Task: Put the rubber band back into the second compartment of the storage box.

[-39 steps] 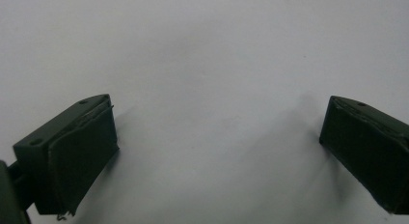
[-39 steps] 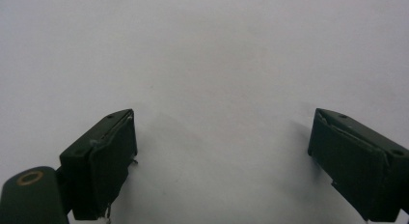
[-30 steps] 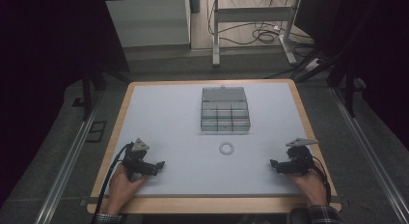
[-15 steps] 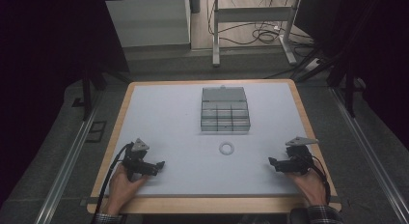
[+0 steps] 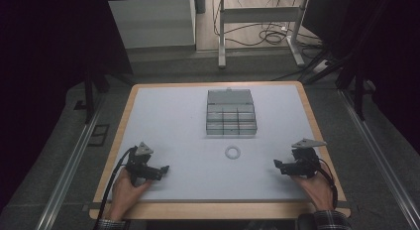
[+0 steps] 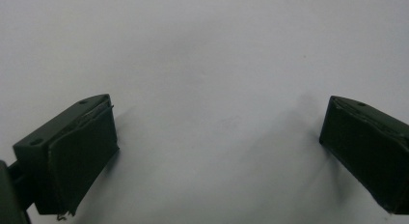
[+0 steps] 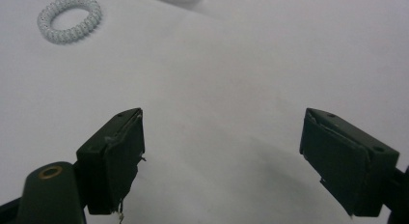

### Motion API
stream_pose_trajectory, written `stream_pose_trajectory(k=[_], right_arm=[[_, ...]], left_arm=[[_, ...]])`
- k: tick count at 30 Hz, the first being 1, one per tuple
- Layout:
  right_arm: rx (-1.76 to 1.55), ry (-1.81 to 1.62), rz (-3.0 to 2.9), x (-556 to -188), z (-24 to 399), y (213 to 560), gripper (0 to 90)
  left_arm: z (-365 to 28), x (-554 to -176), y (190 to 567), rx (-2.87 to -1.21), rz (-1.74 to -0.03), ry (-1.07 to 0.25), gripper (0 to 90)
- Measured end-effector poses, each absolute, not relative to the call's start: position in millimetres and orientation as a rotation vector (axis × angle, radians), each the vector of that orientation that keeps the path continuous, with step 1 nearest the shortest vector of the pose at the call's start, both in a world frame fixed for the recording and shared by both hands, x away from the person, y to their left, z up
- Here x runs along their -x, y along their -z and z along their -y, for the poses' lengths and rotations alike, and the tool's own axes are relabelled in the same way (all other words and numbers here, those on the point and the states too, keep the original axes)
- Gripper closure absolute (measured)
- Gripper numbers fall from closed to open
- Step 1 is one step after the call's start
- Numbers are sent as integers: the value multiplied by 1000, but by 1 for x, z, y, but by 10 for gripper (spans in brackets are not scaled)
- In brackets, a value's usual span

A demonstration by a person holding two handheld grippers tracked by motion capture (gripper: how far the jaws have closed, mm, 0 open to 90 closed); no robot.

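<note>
Table (image 5: pixel 173 121): hair tie (image 5: pixel 233 151) beyond right gripper (image 5: pixel 278 165)

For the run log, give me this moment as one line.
left gripper: open, empty | right gripper: open, empty, jaws just closing slightly | ring: on table, between grippers | box: lid open

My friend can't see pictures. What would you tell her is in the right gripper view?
Two black jaws of the right gripper stand wide apart over a plain white table, with nothing between them. Far off at the upper left lies a small white spiral hair tie, flat on the table.
</note>
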State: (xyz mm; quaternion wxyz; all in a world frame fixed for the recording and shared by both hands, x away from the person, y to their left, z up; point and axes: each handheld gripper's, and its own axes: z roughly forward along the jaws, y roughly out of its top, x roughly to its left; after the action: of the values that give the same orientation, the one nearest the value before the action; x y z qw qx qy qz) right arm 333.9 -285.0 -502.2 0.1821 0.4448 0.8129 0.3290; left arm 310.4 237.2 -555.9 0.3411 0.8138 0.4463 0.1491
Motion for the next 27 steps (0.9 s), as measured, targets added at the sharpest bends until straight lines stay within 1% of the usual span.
stream_pose_trajectory(k=[27], right_arm=[[-1197,-938,-2389,-350,259,492,216]], left_arm=[[-237,-310,556,-2118,-1160,-388,0]])
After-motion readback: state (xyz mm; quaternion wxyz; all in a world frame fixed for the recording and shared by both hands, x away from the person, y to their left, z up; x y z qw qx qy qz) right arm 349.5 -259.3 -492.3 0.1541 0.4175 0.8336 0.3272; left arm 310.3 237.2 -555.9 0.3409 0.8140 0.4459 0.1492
